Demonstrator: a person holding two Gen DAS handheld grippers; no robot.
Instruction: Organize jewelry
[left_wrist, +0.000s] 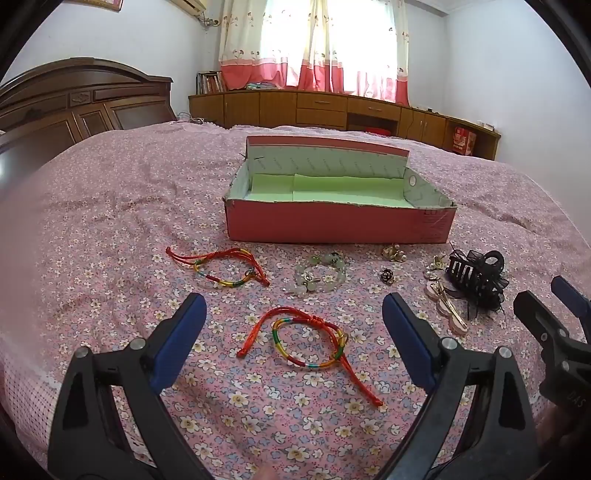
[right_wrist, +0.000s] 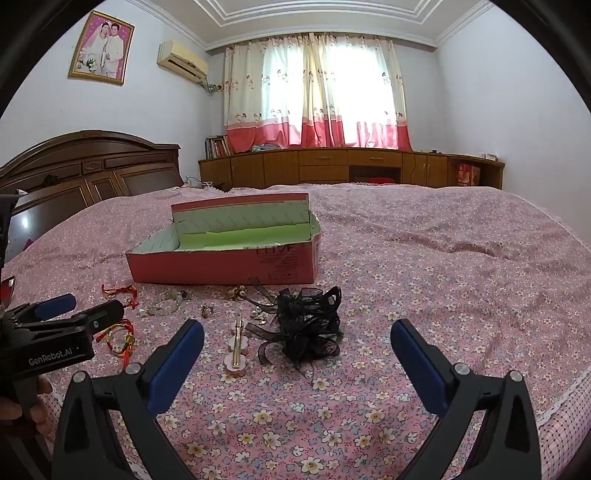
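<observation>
An open pink box (left_wrist: 338, 223) with a green lining lies on the bed; it also shows in the right wrist view (right_wrist: 221, 264). In front of it lie a red cord bracelet (left_wrist: 310, 341), a second one (left_wrist: 221, 267), a pale bead bracelet (left_wrist: 321, 277), small earrings (left_wrist: 393, 253), a pink hair clip (left_wrist: 448, 306) and a black claw clip (left_wrist: 476, 280). My left gripper (left_wrist: 293, 310) is open just above the near red bracelet. My right gripper (right_wrist: 297, 332) is open, with the black clip (right_wrist: 306, 321) and pink hair clip (right_wrist: 236, 343) just ahead of it.
The floral pink bedspread (left_wrist: 110, 221) covers the whole bed. A dark wooden headboard (left_wrist: 74, 107) stands at the left. Wooden cabinets (left_wrist: 332, 110) and curtains are behind the bed. The right gripper shows at the right edge of the left wrist view (left_wrist: 554, 317).
</observation>
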